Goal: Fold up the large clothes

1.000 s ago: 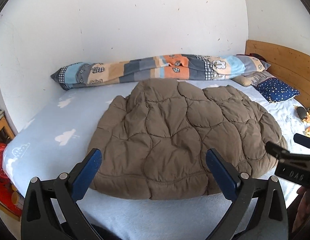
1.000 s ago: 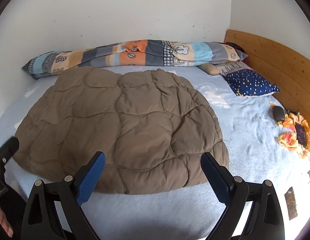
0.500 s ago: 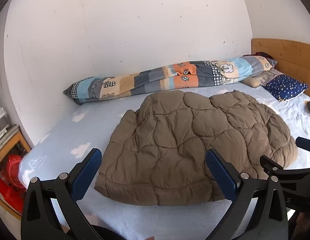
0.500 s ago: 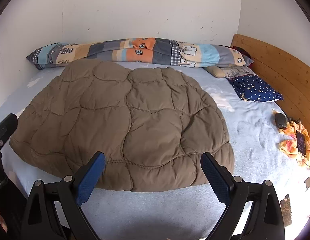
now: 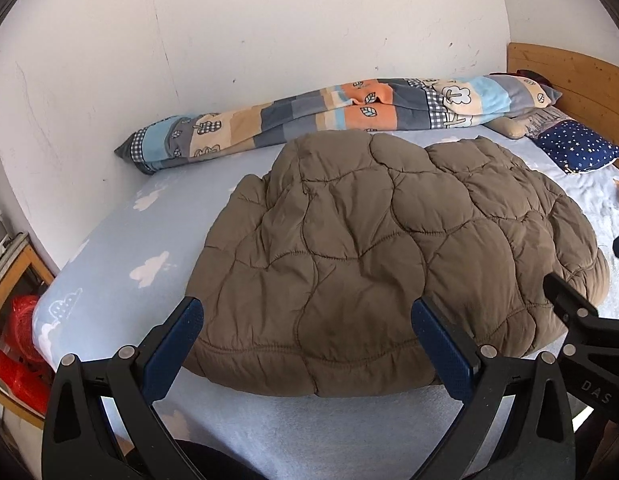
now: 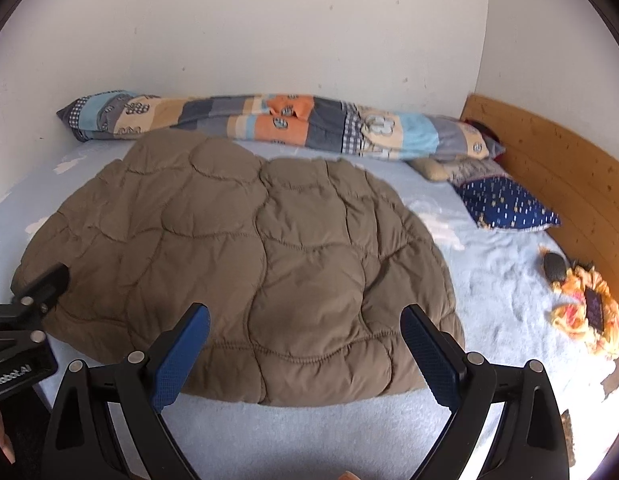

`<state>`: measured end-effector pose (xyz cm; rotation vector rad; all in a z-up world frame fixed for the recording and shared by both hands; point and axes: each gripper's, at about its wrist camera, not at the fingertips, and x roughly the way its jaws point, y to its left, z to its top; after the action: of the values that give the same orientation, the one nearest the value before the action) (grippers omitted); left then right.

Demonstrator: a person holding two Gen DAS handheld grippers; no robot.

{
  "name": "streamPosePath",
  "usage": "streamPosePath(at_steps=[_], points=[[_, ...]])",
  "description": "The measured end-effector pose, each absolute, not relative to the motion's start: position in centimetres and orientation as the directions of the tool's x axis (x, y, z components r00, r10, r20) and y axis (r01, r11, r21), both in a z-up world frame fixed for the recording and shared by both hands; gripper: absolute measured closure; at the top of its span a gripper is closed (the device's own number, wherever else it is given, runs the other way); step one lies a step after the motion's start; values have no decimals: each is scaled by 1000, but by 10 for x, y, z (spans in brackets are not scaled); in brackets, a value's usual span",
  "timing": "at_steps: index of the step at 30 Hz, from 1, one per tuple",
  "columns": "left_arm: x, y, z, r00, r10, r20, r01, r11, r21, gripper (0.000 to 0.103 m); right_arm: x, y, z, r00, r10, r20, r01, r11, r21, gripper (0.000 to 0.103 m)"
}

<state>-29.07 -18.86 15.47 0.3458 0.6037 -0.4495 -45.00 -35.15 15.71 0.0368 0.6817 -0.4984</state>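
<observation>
Coat: the brown puffy coat [image 5: 389, 256] lies flat mid-bed [image 5: 157, 232], near edge just past both grippers.
Left gripper [image 5: 307, 344]: fingers apart, empty.
Right gripper [image 6: 305, 344]: fingers apart, empty.
Room: bare sheet at 9 and 3 o'clock.

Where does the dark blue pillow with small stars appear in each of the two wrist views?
Left wrist view: the dark blue star-patterned pillow lies at the far right edge, above the middle.
Right wrist view: the pillow lies right of centre, beside the wooden headboard.
Shared landmark: the long patchwork bolster along the white wall.
</observation>
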Motion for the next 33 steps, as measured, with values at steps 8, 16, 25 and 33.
streamPosePath(at_steps=[8, 16, 25, 33], points=[[-284, -186, 152, 721, -284, -632, 479, 864, 158, 0, -451, -345, 159, 675, -441, -592, 437, 885, -161, 5], [-283, -186, 150, 710, -283, -645, 482, 863, 152, 0, -452, -343, 158, 673, -449, -588, 436, 883, -175, 5], [-282, -186, 149, 706, -276, -652, 479, 864, 152, 0, -452, -342, 157, 670, -455, -586, 436, 881, -186, 5], [-281, -186, 147, 702, -275, -657, 480, 864, 152, 0, -450, -341, 157, 670, -455, -587, 432, 882, -190, 5]])
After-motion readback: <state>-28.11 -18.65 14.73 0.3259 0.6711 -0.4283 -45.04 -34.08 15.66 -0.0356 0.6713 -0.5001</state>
